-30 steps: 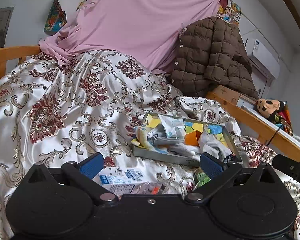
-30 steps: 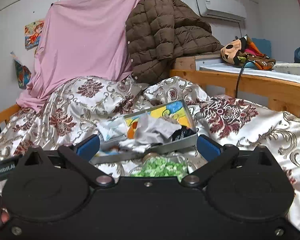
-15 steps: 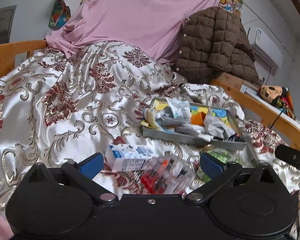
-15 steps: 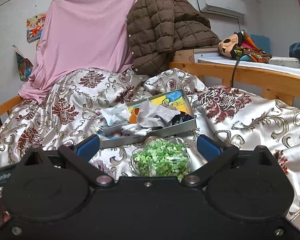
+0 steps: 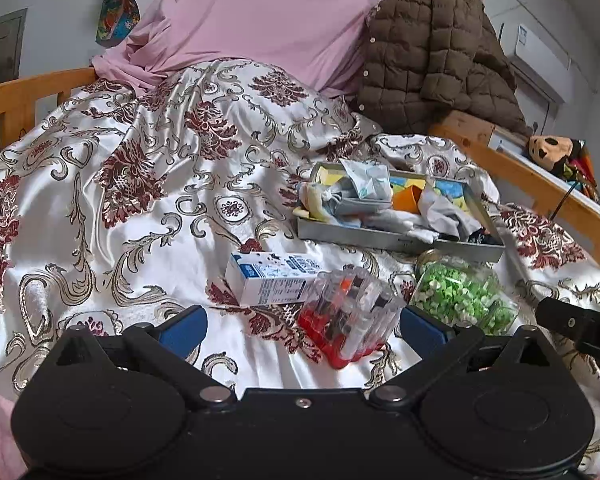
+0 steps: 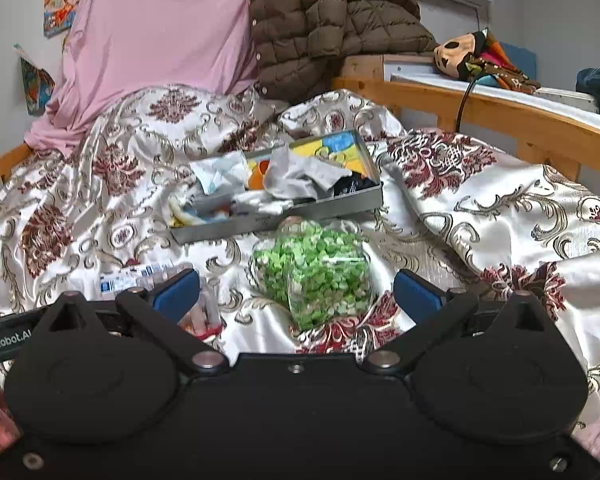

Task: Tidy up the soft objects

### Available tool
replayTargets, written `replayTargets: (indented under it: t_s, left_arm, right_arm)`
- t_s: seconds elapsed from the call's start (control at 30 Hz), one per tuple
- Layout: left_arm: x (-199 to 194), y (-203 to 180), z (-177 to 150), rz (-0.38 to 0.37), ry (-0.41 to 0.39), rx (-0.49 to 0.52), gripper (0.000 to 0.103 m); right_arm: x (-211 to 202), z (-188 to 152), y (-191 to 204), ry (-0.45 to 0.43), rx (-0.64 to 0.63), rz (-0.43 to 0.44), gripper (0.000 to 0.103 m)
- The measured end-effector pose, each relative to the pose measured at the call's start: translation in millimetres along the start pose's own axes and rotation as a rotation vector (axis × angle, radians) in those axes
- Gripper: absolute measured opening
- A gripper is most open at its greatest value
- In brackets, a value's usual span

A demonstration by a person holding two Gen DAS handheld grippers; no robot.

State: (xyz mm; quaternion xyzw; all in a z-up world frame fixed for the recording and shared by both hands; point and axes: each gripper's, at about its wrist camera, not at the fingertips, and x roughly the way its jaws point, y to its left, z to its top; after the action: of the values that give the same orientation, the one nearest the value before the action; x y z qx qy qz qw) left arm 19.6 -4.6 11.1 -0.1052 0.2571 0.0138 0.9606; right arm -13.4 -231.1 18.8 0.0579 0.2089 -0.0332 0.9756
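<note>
A grey metal tray (image 5: 380, 236) lies on the patterned bedspread, holding crumpled soft items: white cloths, a pale blue packet, an orange piece. It also shows in the right wrist view (image 6: 284, 218). My left gripper (image 5: 302, 330) is open and empty, just short of a clear box of red items (image 5: 350, 316) and a white-blue carton (image 5: 272, 282). My right gripper (image 6: 296, 294) is open and empty, its fingers either side of a clear jar of green bits (image 6: 314, 272), which lies on its side.
A brown quilted jacket (image 5: 432, 56) and a pink sheet (image 5: 268, 20) hang at the bed's head. A wooden rail (image 6: 500, 120) runs along the right side, with a plush toy (image 6: 464, 54) on the shelf behind. The bedspread (image 5: 140, 184) is rumpled.
Both grippers have pulled back and risen from the tray. The carton, clear box and green jar now show fully in front of them. Both stay open.
</note>
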Motion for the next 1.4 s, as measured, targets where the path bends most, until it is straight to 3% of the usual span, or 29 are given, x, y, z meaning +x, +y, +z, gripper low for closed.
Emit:
replayTargets:
  t_s: [1.4]
  left_arm:
    - [1,1,-4,0.014,0.015,0.003,0.102]
  right_arm:
    - [14,-4,-5,0.054,-0.011,0.001,0.102]
